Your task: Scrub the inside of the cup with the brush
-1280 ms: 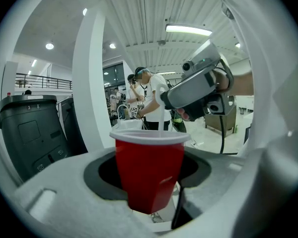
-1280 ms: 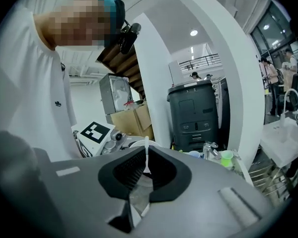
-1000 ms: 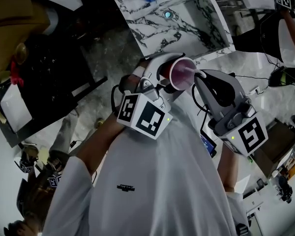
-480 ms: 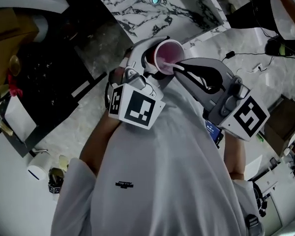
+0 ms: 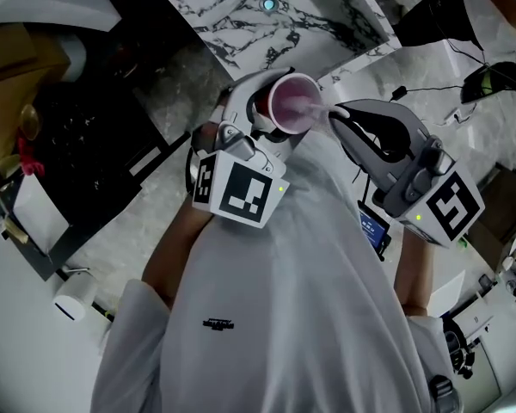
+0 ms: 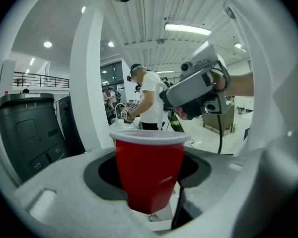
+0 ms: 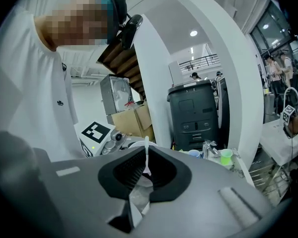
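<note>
Head view, your left gripper [image 5: 267, 117] holds the red cup [image 5: 294, 103], your right gripper [image 5: 335, 117] sets the brush [image 5: 316, 108] inside it, left gripper view, jaws clamped on the upright cup, right gripper view, jaws pinched on the brush's thin white handle.

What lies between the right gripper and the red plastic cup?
Only the thin white brush, held by the right gripper, reaching into the red plastic cup: head view.

A marble-patterned desk [image 5: 241, 24] stands far ahead on a speckled grey floor [image 5: 176, 89]. A white column [image 6: 87, 83] rises just right of a dark grey unit [image 6: 25, 128]. A strip light [image 6: 187, 29] glows on the ribbed ceiling [image 6: 154, 9]. Cardboard boxes [image 7: 134, 120] sit far back.
</note>
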`<act>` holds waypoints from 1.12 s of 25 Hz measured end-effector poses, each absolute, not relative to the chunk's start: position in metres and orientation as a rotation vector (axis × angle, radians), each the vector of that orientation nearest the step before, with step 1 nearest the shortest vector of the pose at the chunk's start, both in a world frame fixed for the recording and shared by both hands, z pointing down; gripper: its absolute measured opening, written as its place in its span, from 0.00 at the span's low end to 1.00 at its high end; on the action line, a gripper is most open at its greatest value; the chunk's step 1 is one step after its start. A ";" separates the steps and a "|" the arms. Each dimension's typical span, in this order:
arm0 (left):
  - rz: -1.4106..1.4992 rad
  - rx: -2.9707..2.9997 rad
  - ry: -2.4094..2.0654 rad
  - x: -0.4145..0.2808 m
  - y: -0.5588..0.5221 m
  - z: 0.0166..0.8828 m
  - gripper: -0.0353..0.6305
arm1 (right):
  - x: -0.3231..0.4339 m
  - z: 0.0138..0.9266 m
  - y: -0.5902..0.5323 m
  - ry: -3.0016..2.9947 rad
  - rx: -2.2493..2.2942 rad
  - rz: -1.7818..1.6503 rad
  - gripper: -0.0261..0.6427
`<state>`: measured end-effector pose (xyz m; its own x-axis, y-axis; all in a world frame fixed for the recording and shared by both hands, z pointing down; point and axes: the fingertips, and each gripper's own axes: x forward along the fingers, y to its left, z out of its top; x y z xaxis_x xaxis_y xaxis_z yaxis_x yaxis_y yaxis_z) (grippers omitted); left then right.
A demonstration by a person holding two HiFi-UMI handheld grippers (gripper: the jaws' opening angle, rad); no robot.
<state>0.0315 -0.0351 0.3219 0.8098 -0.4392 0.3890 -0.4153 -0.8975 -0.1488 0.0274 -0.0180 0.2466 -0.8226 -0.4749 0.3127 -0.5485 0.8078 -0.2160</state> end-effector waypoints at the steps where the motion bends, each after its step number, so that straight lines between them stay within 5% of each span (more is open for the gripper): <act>1: -0.655 -2.933 0.699 0.030 -0.035 0.323 0.44 | 0.029 0.243 -0.020 -2.754 0.799 0.423 0.07; 18: -0.666 -2.943 0.867 0.009 -0.056 0.326 0.44 | 0.077 0.200 -0.062 -2.836 1.203 0.389 0.08; 28: -0.630 -2.952 0.866 0.011 -0.060 0.320 0.44 | 0.086 0.257 -0.070 -2.629 1.339 0.296 0.08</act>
